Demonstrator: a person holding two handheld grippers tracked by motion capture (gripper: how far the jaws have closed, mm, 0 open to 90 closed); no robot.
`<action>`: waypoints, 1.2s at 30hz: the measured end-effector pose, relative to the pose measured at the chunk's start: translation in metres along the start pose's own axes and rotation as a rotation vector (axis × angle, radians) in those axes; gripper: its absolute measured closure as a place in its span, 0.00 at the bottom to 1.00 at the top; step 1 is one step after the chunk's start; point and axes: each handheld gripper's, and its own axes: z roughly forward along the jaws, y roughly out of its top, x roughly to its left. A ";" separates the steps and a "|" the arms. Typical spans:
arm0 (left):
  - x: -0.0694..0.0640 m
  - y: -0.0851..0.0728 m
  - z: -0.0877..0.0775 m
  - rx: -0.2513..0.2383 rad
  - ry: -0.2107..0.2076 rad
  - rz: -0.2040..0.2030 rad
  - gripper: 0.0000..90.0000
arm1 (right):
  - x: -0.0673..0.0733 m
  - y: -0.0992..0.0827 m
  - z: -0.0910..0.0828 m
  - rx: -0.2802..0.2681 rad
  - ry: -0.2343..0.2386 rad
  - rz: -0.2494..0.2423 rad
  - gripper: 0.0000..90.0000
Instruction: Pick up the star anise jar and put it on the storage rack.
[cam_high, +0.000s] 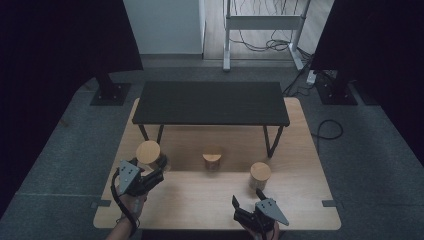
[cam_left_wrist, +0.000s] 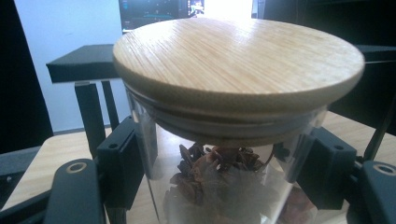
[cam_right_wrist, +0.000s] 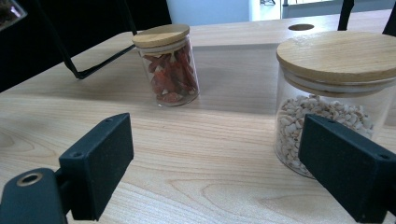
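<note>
In the left gripper view, brown pieces (cam_left_wrist: 210, 172) inside clamped jar (cam_left_wrist: 233, 140)

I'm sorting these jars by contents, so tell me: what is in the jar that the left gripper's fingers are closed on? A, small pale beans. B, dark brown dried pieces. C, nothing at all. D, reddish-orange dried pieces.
B: in the left gripper view the fingers press on both sides of the glass jar, and dark brown dried pieces show through the glass under its wooden lid.
</note>
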 end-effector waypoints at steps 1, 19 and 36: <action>0.000 0.000 0.000 0.000 0.000 0.000 0.30 | 0.000 0.000 0.000 0.000 0.000 0.000 0.11; 0.001 0.017 0.003 -0.039 -0.017 -0.001 0.30 | 0.000 0.000 0.000 0.000 0.001 -0.001 0.11; 0.008 0.032 0.011 -0.081 -0.007 -0.002 0.30 | 0.000 0.000 0.000 0.001 -0.003 -0.006 0.11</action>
